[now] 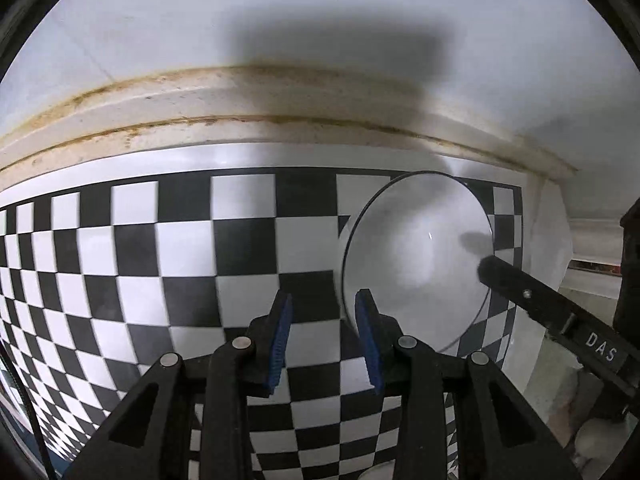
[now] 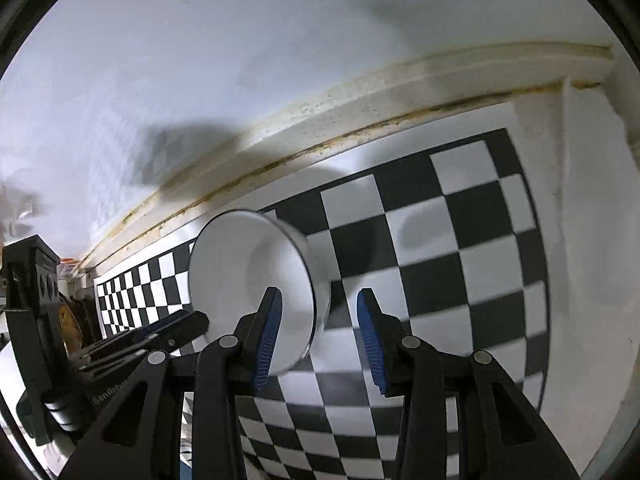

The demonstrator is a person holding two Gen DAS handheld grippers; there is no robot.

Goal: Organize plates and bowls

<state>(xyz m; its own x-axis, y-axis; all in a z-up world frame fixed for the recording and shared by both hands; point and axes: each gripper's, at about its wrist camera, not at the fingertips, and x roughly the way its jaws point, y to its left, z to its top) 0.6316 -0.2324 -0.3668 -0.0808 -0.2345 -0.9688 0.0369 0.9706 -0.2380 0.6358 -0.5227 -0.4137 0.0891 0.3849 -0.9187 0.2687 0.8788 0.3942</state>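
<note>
A checkerboard mat (image 1: 160,240) covers the counter up to the stained backsplash ledge (image 1: 240,96). Near its far right corner sits one white bowl (image 1: 416,256), black-rimmed. The left gripper (image 1: 324,344) hangs released just beside its near rim; the right gripper (image 2: 320,336) is also released, one finger over the bowl. I'd pinch one rim cleanly and lift level. No plates show, and blur hides whether anything touches.
</note>
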